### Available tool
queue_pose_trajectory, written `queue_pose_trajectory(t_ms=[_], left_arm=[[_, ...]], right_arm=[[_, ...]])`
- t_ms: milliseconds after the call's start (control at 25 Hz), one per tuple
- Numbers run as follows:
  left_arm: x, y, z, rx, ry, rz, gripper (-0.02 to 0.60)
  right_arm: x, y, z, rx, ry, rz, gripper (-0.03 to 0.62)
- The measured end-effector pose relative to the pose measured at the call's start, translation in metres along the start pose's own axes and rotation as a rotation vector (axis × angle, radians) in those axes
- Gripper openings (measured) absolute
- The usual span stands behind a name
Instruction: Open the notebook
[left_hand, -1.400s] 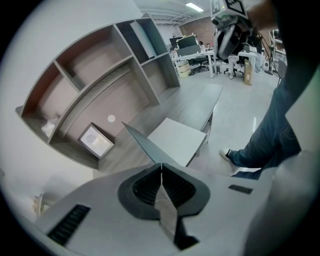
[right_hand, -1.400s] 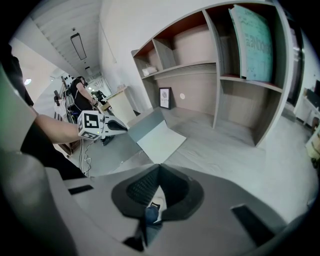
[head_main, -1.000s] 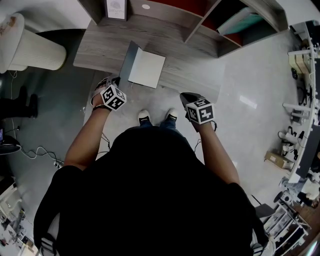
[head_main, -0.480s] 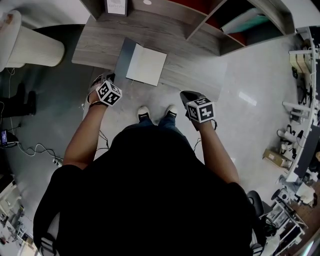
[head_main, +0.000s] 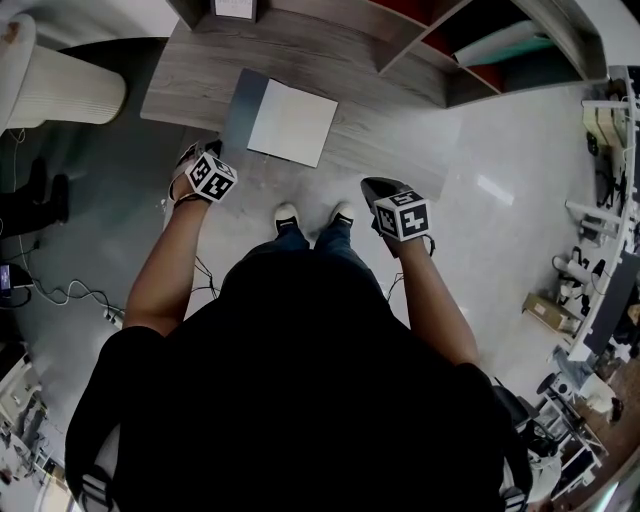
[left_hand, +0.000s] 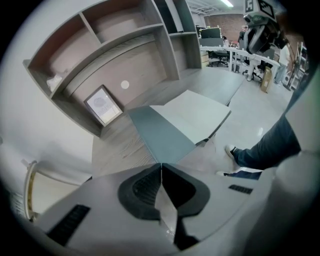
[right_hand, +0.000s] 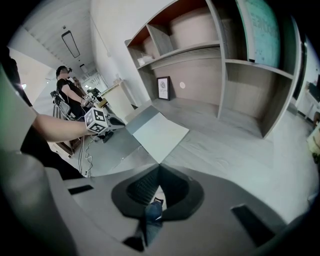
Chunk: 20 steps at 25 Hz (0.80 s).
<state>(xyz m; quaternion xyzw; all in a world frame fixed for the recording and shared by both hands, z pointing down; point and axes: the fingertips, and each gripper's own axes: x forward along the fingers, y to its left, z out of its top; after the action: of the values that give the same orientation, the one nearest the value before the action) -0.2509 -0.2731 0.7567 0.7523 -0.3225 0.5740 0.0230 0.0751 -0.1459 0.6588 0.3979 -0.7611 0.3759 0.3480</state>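
Notebook open flat, just ahead-right of left hand-held gripper.
Both closed, empty; right hand-held gripper farther off.

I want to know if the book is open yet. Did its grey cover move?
Yes. The notebook's grey cover swung down leftward and now lies flat on the desk, beside the white page.

The notebook lies on the desk at your 12 o'clock, picture frame behind it, left gripper at 10, right gripper at 2.
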Motion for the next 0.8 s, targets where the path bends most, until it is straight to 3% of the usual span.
queue_pose_trajectory(t_ms=[800], left_arm=[[0.051, 0.008, -0.029, -0.071, 0.075, -0.028, 0.012]], right_arm=[[0.021, -0.012, -0.014, 0.018, 0.084, 0.033, 0.002]])
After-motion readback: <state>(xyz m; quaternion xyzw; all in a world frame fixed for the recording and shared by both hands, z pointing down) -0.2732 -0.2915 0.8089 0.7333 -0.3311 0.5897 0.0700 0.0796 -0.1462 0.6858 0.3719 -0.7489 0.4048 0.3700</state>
